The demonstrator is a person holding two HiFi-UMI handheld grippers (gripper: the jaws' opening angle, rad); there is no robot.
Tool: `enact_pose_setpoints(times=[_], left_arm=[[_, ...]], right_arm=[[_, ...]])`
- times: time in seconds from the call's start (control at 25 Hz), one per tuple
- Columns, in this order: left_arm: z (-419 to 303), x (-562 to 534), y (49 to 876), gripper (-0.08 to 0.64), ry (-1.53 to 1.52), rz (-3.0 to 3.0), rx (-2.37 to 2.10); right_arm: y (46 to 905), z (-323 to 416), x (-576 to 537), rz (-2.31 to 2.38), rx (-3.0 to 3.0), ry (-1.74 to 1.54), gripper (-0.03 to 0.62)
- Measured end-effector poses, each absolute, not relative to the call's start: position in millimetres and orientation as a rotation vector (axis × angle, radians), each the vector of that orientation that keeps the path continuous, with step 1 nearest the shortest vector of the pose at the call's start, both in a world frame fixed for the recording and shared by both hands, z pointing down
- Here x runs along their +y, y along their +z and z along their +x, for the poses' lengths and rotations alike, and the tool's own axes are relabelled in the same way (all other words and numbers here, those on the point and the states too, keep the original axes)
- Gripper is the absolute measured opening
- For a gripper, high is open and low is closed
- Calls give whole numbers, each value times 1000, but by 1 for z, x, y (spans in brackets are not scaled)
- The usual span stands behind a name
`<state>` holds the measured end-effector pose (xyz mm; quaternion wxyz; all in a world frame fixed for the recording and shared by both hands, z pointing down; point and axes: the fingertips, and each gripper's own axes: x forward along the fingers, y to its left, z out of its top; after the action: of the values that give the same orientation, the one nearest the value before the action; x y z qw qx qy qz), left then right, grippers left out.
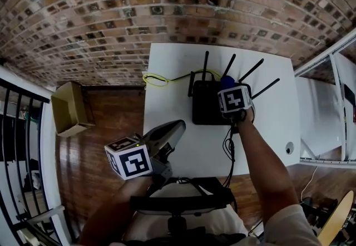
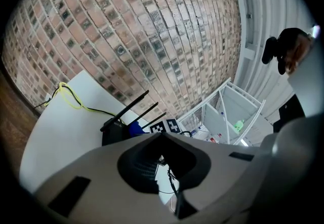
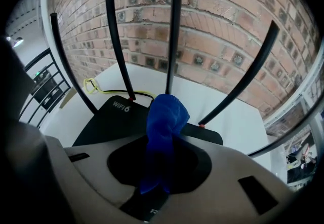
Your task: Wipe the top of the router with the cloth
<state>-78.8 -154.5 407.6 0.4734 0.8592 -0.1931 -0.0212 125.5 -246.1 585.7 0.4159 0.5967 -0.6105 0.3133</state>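
**Cloth is gripped, router top sits ahead and to the left of it**

The blue cloth (image 3: 164, 116) is clamped in the right tool (image 3: 161, 159), bunched up and sticking out past the jaw tips. It's held over the right-hand part of the black router (image 1: 207, 106), close to the base of the antennas (image 3: 174, 35). Whether the cloth is actually pressed onto the lid can't be made out from any view, so contact shouldn't be assumed.

The router is parked mid-bench on the white bench (image 1: 167, 67), with the antennas along its far edge by the brick wall (image 1: 111, 16). A yellow cable (image 1: 158, 79) is trailed off to its left.

Here's the bit that matters: seen from the right tool, most of the flat top is spread out to the left, where the printed corner is. So the wipe is probably best swept leftward and kept on the near side of the antennas, or they could get snagged.

The left tool (image 1: 167, 133) is held well back by the bench's near left edge. Its jaws are drawn together with nothing between them. The job is clearly best left to the right side, being much nearer.
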Motion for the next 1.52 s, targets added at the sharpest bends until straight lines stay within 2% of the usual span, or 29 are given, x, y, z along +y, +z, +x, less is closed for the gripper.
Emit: enact_pose_setpoints(times=[0.76, 1.12, 1.32, 1.52], left_arm=[[-86, -149, 404, 18, -86, 2095, -484], [-85, -144, 407, 17, -67, 2094, -485], [-80, -140, 407, 17, -59, 2096, -466], [-70, -135, 403, 18, -45, 2111, -435]], right_arm=[[578, 30, -259, 1356, -1740, 795, 103], [582, 17, -250, 1362, -1827, 960, 103], [555, 8, -246, 1415, -2049, 1103, 103], [527, 30, -235, 1500, -2133, 1117, 103]])
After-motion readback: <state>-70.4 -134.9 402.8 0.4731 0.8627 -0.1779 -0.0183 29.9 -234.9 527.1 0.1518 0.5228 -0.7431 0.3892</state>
